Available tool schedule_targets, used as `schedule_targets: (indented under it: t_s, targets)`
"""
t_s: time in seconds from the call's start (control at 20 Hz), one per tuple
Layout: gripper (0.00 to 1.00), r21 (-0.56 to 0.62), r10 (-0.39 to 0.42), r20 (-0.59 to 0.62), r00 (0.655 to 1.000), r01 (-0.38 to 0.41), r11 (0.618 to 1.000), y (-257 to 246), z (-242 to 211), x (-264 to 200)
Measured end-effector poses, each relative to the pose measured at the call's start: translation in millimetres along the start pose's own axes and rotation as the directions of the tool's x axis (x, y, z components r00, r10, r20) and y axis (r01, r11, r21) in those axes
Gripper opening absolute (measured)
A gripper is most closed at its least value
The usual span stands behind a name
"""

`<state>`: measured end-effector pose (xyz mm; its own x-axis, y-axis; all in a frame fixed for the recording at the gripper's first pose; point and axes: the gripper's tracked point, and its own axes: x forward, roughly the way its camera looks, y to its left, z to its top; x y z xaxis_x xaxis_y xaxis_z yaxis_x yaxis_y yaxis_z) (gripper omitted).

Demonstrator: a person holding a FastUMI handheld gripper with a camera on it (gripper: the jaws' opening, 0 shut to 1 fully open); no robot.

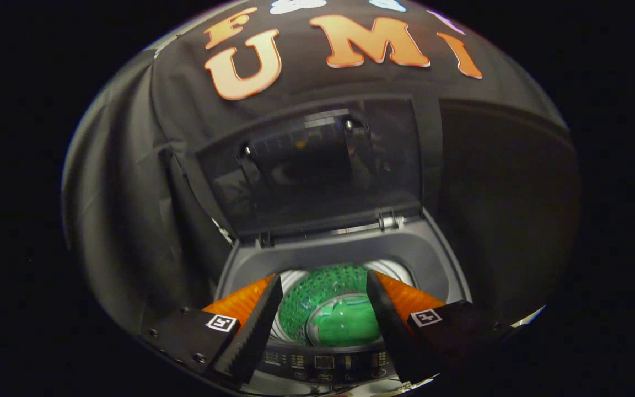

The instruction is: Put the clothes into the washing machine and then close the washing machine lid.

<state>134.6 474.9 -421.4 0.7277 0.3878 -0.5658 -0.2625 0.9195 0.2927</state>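
Gripper view: we look down into the open washer, clothes already in the drum.

We see green clothes (345, 328) lying at the bottom of the drum (317, 298), beyond and between our fingers. Our gripper (324, 282) hangs over the washer (439, 259) mouth with its fingers spread wide and nothing held between them. The lid (312, 165) stands upright at the back on its hinges, against the booth's cloth wall, and the control panel (323, 362) sits just below our fingers. We judge the loading done, as far as we can tell; the lid is not yet closed, and that is what is left.
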Motion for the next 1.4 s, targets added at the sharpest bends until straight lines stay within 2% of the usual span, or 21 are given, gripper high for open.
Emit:
schedule_targets:
  t_s: [0.2,0.45,0.8,1.1,1.4]
  targets:
    - [0.98,-0.027,0.044,0.151,0.988,-0.04,0.999,24,71,-40]
    - [0.98,-0.137,0.097,0.303,0.948,-0.057,0.989,48,151,-97]
    - [0.98,-0.101,0.12,0.427,0.896,-0.084,0.991,49,221,-140]
    - [0.98,-0.098,0.079,0.441,0.894,-0.039,0.994,23,263,-98]
    - [0.98,-0.078,0.004,0.415,0.91,0.031,0.996,-10,292,-22]
